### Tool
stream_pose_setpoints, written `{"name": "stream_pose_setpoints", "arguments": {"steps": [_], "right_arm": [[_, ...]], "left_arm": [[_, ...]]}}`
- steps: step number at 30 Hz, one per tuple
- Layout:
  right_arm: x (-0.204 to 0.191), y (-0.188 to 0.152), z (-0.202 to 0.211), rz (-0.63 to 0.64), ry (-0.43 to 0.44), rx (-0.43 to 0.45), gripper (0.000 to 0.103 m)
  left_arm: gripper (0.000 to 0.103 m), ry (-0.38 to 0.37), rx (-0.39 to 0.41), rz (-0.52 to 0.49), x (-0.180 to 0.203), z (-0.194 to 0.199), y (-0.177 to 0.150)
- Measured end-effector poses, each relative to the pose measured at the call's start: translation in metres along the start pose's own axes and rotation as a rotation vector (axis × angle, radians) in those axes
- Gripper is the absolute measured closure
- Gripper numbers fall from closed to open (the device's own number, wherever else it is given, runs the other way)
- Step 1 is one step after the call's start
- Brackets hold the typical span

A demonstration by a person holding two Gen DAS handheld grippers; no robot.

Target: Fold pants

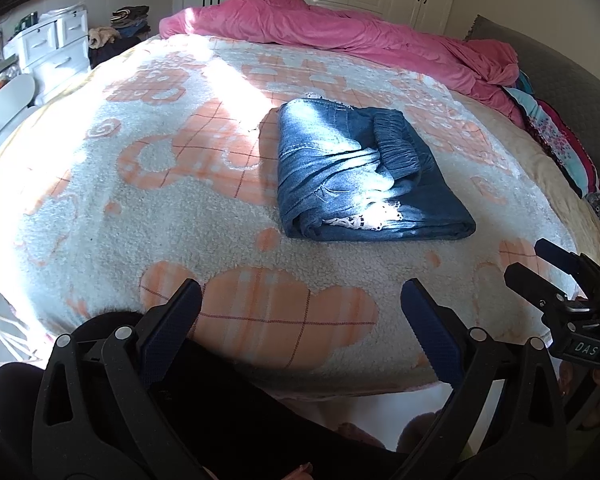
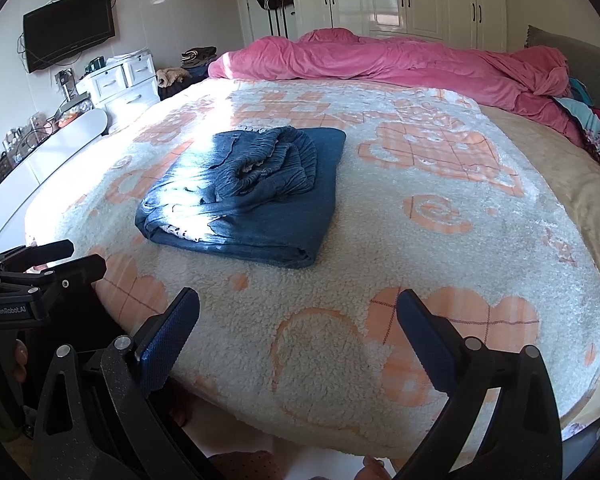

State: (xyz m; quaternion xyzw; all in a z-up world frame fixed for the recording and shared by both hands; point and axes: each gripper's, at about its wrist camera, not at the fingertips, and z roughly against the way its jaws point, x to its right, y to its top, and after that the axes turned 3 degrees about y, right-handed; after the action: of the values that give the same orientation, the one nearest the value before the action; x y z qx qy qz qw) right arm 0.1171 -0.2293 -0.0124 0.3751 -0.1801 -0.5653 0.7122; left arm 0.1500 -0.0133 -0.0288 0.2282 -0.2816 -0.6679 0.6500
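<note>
Two grippers hover at the near edge of the bed, both spread wide and empty. Left gripper (image 1: 300, 320) has its blue pads (image 1: 172, 332) parted above the white-and-orange fleece blanket (image 1: 204, 216). Farther in, near the blanket's middle, lie the blue pants (image 1: 356, 172), folded into a compact bundle, well apart from both tools. Right gripper (image 2: 298, 328) is likewise released, holding nothing. Along the far side sits a rumpled pink duvet (image 2: 400, 60).
</note>
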Motion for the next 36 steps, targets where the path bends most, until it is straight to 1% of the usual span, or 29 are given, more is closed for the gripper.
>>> {"name": "stream_pose_setpoints", "arguments": {"steps": [25, 29, 30, 33, 36], "right_arm": [[0.002, 0.001, 0.002, -0.008, -0.008, 0.0, 0.005], [0.002, 0.001, 0.001, -0.011, -0.01, -0.004, 0.005], [0.002, 0.0, 0.001, -0.012, -0.016, -0.005, 0.005], [0.007, -0.001, -0.001, -0.029, -0.024, -0.011, 0.005], [0.014, -0.001, -0.001, -0.038, -0.05, -0.014, 0.005]], "left_arm": [[0.009, 0.021, 0.002, -0.008, 0.001, 0.002, 0.0], [0.009, 0.039, 0.003, -0.016, 0.003, 0.002, 0.0], [0.009, 0.036, 0.002, -0.015, 0.003, 0.002, 0.0], [0.01, -0.025, -0.016, -0.007, 0.0, 0.001, 0.0], [0.01, -0.001, -0.041, 0.003, -0.006, -0.004, 0.002]]}}
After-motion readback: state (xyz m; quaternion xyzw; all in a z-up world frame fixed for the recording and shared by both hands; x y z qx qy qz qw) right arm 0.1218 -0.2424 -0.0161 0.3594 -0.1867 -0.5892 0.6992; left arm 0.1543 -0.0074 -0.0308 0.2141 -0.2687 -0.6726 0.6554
